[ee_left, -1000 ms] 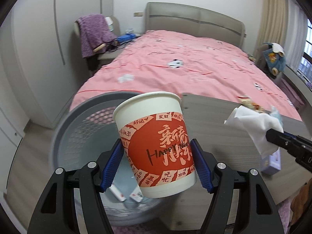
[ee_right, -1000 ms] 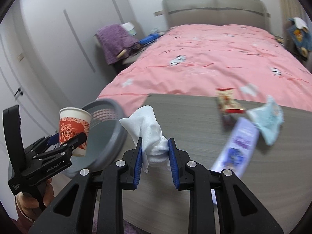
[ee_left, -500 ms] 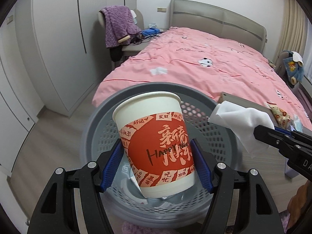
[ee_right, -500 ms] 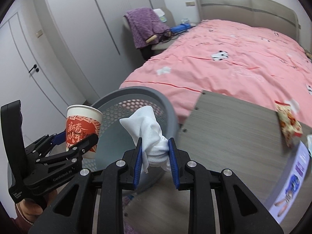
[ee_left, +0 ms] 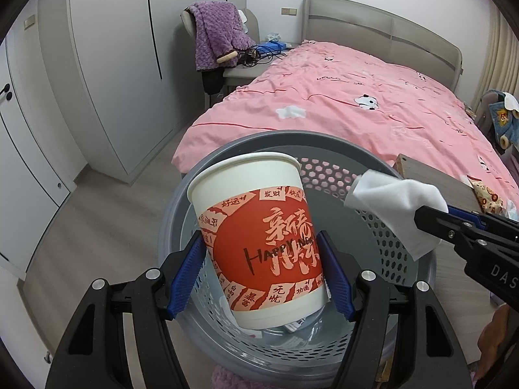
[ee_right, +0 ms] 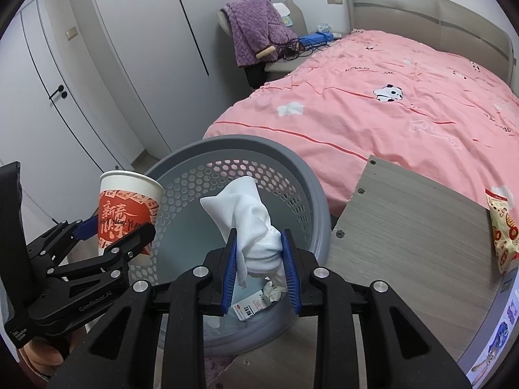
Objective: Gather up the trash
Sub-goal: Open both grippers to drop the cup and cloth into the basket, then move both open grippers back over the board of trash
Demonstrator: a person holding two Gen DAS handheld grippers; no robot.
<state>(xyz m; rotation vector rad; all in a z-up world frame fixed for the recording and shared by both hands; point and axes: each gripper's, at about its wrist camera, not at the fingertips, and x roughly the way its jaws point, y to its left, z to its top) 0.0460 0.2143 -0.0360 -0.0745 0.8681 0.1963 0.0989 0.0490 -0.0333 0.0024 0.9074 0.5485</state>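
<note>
My left gripper (ee_left: 261, 275) is shut on a white and red paper cup (ee_left: 259, 240) and holds it upright over the grey perforated trash basket (ee_left: 382, 162). The cup also shows in the right wrist view (ee_right: 125, 207), with the left gripper (ee_right: 120, 231) at the basket's left rim. My right gripper (ee_right: 259, 269) is shut on a crumpled white tissue (ee_right: 253, 227) above the basket (ee_right: 305, 191). The tissue shows in the left wrist view (ee_left: 399, 204) over the basket's right side. Trash lies at the basket's bottom, including a small carton (ee_right: 249, 308).
A grey wooden table (ee_right: 415, 227) stands right of the basket, with a snack packet (ee_right: 501, 227) and a blue leaflet (ee_right: 499, 334) on it. A pink bed (ee_right: 389, 97) lies behind. A chair with a purple blanket (ee_right: 256, 32) and white wardrobes (ee_left: 113, 64) stand at the left.
Both grippers have moved left from over the table to above the basket, still holding the cup and the tissue. The basket now sits under both.
</note>
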